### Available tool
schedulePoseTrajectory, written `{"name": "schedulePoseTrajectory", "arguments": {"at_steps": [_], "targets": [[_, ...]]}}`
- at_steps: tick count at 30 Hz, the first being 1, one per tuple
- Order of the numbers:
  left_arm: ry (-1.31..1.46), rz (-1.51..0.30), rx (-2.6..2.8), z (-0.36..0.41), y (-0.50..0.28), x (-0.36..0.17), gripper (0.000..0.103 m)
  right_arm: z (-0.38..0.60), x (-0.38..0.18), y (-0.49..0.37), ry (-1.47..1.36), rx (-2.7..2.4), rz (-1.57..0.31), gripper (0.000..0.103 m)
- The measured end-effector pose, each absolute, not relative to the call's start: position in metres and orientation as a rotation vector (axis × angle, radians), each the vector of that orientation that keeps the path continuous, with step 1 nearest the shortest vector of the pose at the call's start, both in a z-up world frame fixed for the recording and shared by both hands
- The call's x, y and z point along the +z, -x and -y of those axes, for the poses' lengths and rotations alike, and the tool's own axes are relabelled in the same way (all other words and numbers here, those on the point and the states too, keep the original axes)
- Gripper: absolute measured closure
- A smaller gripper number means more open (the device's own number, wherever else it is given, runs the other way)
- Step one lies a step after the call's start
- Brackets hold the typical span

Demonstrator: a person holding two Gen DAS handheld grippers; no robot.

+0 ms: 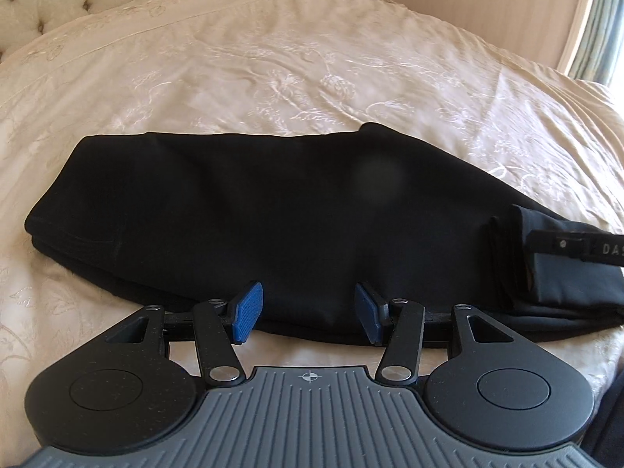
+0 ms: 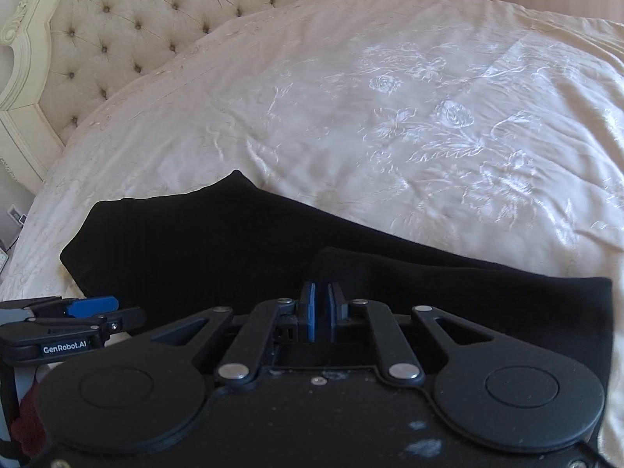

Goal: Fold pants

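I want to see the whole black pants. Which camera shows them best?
The left wrist view: the folded black pants stretch nearly end to end across the cream bedspread. In the right wrist view, the right gripper hides their near edge, so you see less of them.

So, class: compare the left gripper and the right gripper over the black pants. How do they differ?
The left gripper is open with nothing between its blue pads; the right gripper is nearly shut, pinching a fold of the black pants. Both hover over the pants' near edge on the cream embroidered bedspread.
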State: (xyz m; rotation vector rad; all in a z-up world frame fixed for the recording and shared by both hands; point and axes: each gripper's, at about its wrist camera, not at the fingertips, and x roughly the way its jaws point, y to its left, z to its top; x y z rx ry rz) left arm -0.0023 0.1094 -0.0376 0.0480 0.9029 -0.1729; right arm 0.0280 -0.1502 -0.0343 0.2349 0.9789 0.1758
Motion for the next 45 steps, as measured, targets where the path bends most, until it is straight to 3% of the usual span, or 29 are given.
{"name": "schedulePoseTrajectory", "arguments": {"at_steps": [5,7,11,14,22,26,30,36,45], "targets": [[0.034,-0.874,-0.133,-0.132,0.001,-0.036,0.052,0.13,-0.072,-0.023,-0.218,0.124,-0.959,0.092],[0.058,-0.858,-0.108,-0.139,-0.001,-0.036,0.052,0.137,-0.069,-0.02,-0.244,0.142,-0.945,0.087],[0.052,-0.831,-0.04,-0.151,-0.002,-0.033,0.049,0.156,-0.077,-0.018,-0.375,0.159,-0.934,0.088],[0.067,-0.824,0.047,-0.165,-0.005,-0.033,0.041,0.159,-0.08,-0.021,-0.412,0.158,-0.929,0.088],[0.137,-0.855,0.217,-0.223,-0.028,-0.02,0.04,0.161,-0.079,-0.017,-0.415,0.172,-0.909,0.088],[0.116,-0.923,0.252,-0.249,-0.043,-0.024,0.034,0.161,-0.076,-0.01,-0.419,0.171,-0.9,0.088],[0.268,-0.996,0.235,-0.273,-0.051,-0.04,0.028,0.156,-0.074,-0.008,-0.383,0.173,-0.893,0.086],[0.365,-0.975,0.213,-0.279,-0.06,-0.053,0.012,0.147,-0.07,-0.005,-0.336,0.174,-0.885,0.083],[0.396,-0.933,0.194,-0.285,-0.085,-0.062,0.001,0.138,-0.068,-0.002,-0.281,0.172,-0.874,0.082]]}}
